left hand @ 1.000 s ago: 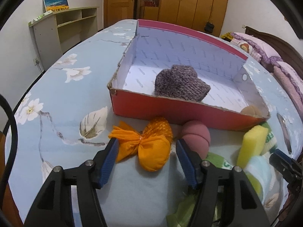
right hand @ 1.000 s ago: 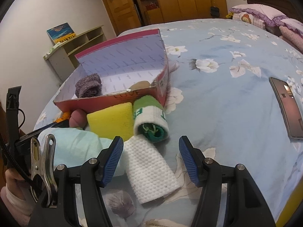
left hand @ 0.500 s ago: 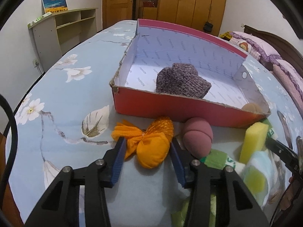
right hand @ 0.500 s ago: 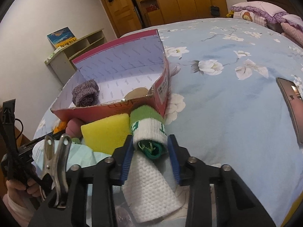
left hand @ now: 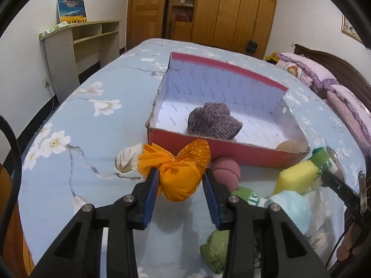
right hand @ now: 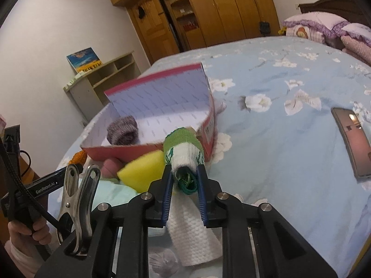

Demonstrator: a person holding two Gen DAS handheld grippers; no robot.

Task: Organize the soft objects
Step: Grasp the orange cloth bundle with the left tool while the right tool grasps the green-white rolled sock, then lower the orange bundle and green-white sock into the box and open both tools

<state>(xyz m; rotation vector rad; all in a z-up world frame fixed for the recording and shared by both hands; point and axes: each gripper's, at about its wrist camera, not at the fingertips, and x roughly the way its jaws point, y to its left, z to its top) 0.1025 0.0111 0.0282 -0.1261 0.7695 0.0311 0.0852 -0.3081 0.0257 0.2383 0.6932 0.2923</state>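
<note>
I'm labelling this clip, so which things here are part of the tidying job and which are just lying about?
Part of the job:
orange cloth bundle in the left gripper
green-and-white rolled sock in the right gripper
red box
yellow sponge
pink ball
knitted sock

Lying about:
phone
pillows

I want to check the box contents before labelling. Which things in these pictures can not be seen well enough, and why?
- Tan object in the red box, left wrist view: the front wall hides most of it; unidentifiable.
- Pink ball, right wrist view: blurred, partly behind the yellow sponge.
- Light blue cloth, left wrist view: cut by the left gripper finger.
- Phone, right wrist view: its near end is cut off.
</note>
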